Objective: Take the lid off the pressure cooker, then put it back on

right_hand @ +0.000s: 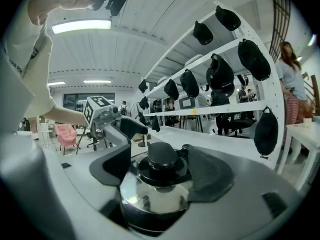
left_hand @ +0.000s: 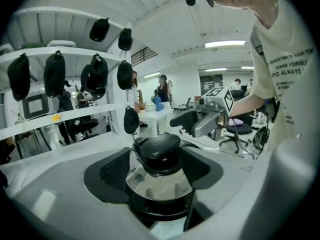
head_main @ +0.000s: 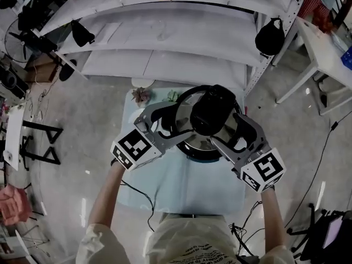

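The pressure cooker (head_main: 199, 150) stands on the light blue table (head_main: 192, 188), its steel lid (head_main: 231, 126) with the black knob (head_main: 212, 111) seated on the pot. My left gripper (head_main: 173, 126) reaches in from the left and my right gripper (head_main: 234, 133) from the right. In the left gripper view the dark pads (left_hand: 116, 170) flank the lid (left_hand: 159, 184) with the jaws spread wide. The right gripper view shows its pads (right_hand: 212, 171) either side of the knob (right_hand: 161, 156), jaws just as wide. Neither gripper visibly presses on the lid.
A white curved shelf rack (head_main: 165, 65) stands right behind the table, with black caps (head_main: 269, 37) hanging from it. A small succulent (head_main: 142, 95) and a green item (head_main: 172, 96) sit at the table's back edge. A white table (head_main: 330, 54) is at right.
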{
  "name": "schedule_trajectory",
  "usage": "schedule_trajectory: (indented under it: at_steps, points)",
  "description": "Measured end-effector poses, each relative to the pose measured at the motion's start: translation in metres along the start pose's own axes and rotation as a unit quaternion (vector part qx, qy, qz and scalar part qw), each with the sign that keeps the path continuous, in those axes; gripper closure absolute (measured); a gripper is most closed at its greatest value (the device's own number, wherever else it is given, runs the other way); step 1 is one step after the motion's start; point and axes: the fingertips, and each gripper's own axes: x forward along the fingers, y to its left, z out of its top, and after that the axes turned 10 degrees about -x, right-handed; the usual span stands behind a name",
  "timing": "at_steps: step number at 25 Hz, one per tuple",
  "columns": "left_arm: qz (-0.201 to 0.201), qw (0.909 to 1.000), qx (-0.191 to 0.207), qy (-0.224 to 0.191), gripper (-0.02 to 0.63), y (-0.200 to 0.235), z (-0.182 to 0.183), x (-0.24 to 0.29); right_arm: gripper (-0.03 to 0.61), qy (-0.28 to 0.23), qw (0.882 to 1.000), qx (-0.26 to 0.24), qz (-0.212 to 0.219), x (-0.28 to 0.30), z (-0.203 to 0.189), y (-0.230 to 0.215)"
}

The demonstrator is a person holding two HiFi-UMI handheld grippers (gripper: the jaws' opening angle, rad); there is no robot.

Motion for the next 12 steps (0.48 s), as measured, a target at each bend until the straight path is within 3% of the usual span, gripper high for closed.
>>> schedule_trajectory:
  at_steps: [5,12]
  points:
    - [-0.077,0.9949,0.048,0.044,0.307,0.012,-0.002,0.024,0.236,0.016,1.000,-0.011,0.006,0.013,-0.003,-0.004]
    - [-0.171,0.9751,0.108,0.092,0.304,0.020,-0.008,0.045,0.236,0.047,0.998,-0.025,0.020,0.028,-0.011,-0.008]
